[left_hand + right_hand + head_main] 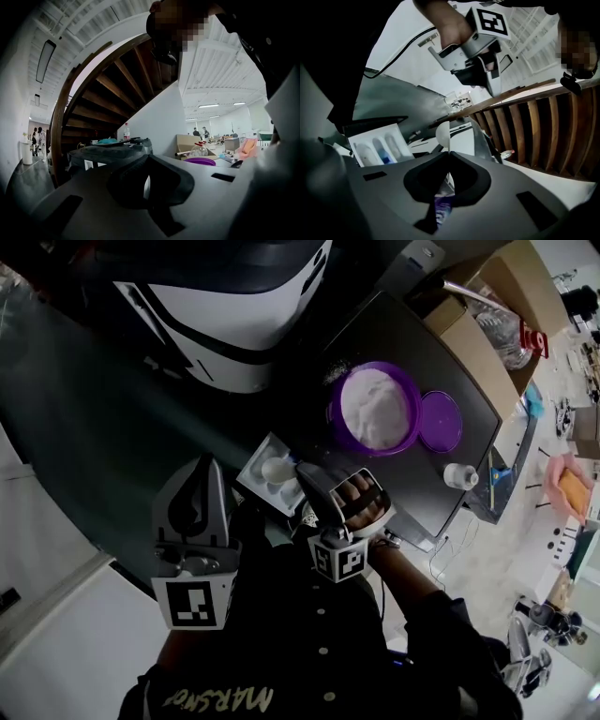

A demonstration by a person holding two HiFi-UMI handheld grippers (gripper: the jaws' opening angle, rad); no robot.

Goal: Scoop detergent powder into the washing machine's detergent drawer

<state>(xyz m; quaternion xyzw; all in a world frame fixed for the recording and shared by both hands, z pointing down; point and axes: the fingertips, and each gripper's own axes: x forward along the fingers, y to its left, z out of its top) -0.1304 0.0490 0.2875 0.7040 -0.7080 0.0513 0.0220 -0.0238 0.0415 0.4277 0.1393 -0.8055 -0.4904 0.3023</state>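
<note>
The right claw (300,470) is clamped tight on the handle of a small white scoop (278,469), its jaws nearly touching with only the thin handle pinched between them. The scoop's round bowl sits just beyond the jaw tips, right above the open detergent drawer (258,463). I cannot tell from here whether there is powder in the bowl. The drawer is white and stands pulled out from the front of the washing machine's dark top (403,343). Seen from the right gripper view it has three long compartments side by side, the middle one showing blue. The left claw (204,465) hovers just to the left of the drawer, near it but not touching. Its jaws are pressed together with nothing between them. The person's hand (356,493) wraps the right gripper's grip, dark sleeve below it. Farther back on the machine's top stands the purple tub (408,390), open and full of white detergent powder (373,407), well apart from the scoop. The tub's purple lid (439,421) lies flat just beside it on the right, touching or nearly so. A small white bottle (459,476) stands near the top's front right edge, and a cardboard box (473,348) sits behind the tub at the far side.
</note>
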